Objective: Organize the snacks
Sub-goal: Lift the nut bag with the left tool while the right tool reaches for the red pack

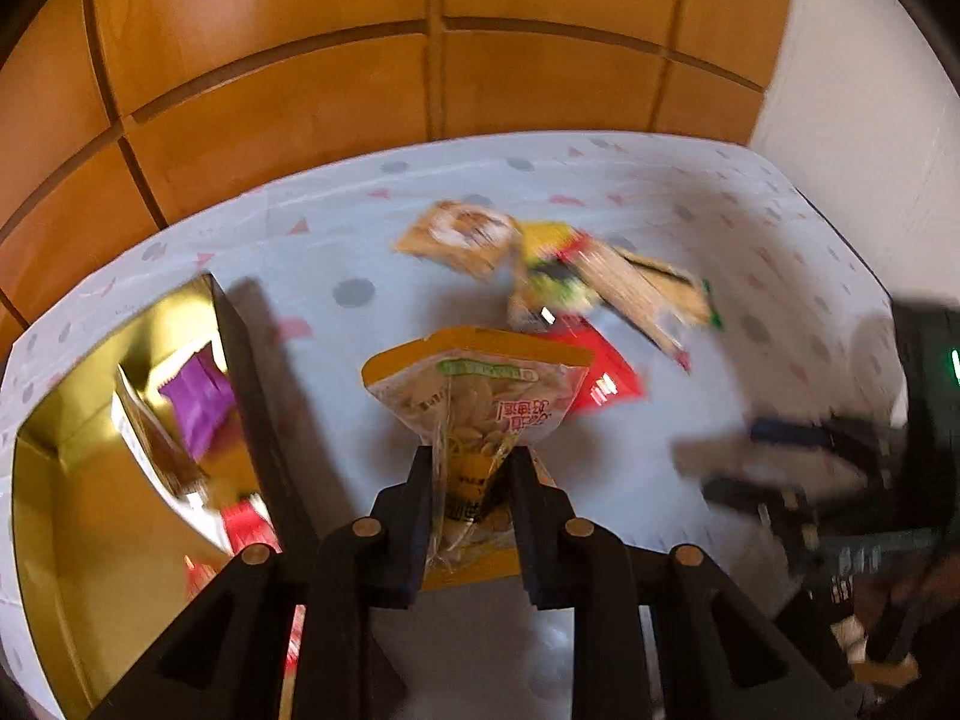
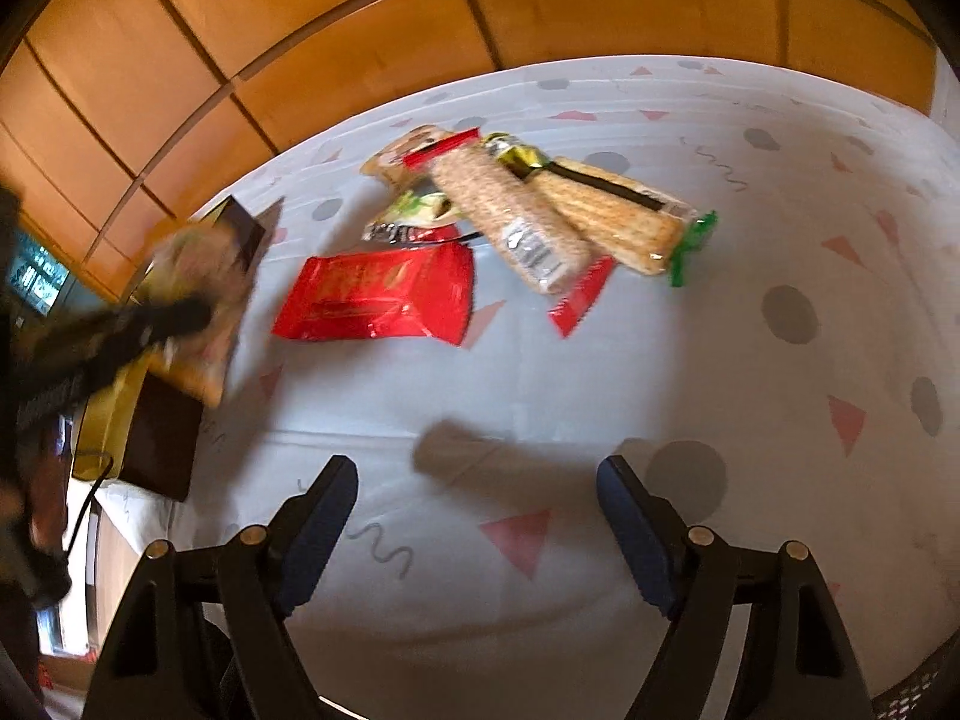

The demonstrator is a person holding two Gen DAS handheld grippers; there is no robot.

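My left gripper [image 1: 471, 462] is shut on the lower end of a clear snack bag with yellow edges [image 1: 474, 384], held above the table just right of a gold-lined box [image 1: 78, 480]. The box holds a purple packet [image 1: 198, 396] and other snacks. The right wrist view shows that bag [image 2: 204, 276] blurred over the box's dark wall [image 2: 162, 438]. My right gripper [image 2: 477, 468] stands open over bare cloth, nothing between its fingers. Beyond it lie a red packet [image 2: 378, 294], two long cracker packs [image 2: 510, 210] and a tan packet [image 2: 408, 150].
A white tablecloth [image 2: 720, 360] with grey dots and pink triangles covers the table. Wooden wall panels [image 1: 420, 72] rise behind its far edge, and a white wall [image 1: 852, 120] stands at the right. A cable [image 2: 90, 492] hangs by the box.
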